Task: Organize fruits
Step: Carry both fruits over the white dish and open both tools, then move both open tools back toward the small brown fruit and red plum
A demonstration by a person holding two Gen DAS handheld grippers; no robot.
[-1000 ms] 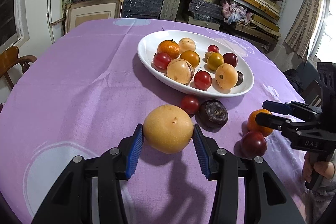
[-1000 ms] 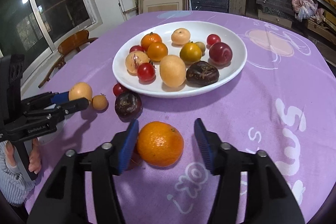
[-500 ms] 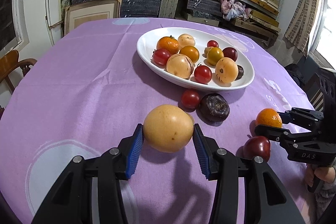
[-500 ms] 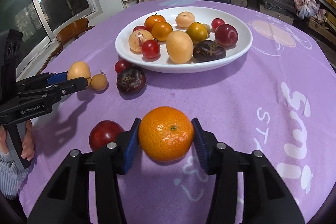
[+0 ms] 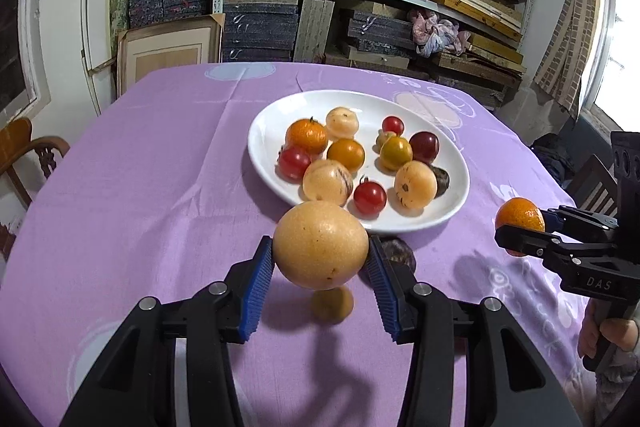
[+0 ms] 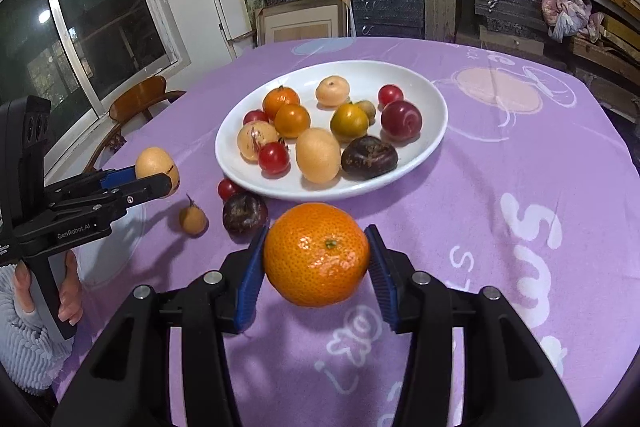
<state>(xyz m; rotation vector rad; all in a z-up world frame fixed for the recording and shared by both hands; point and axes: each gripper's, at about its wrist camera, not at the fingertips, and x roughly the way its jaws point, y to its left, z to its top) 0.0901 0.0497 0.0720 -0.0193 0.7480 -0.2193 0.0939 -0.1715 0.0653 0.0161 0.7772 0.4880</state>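
My left gripper [image 5: 320, 255] is shut on a large tan-yellow round fruit [image 5: 320, 243], held above the purple cloth just short of the white oval plate [image 5: 260, 151]. My right gripper [image 6: 316, 259] is shut on an orange mandarin [image 6: 316, 253], also off the cloth in front of the plate [image 6: 438, 119]. The plate holds several small fruits: tomatoes, plums, mandarins and pale melons. Each gripper shows in the other's view: the right one [image 5: 516, 233] with its mandarin [image 5: 520, 215], the left one [image 6: 162, 179] with the yellow fruit [image 6: 154, 163].
On the cloth near the plate lie a dark purple fruit [image 6: 245, 213], a small red tomato [image 6: 227, 188] and a small yellow fruit [image 6: 193, 221]. A wooden chair [image 6: 138, 99] stands past the table's left edge. Shelves of boxes fill the back wall.
The right gripper closed on the mandarin, which lay between its open jaws a second ago. Both grippers have since risen off the cloth with their fruit, towards the plate.
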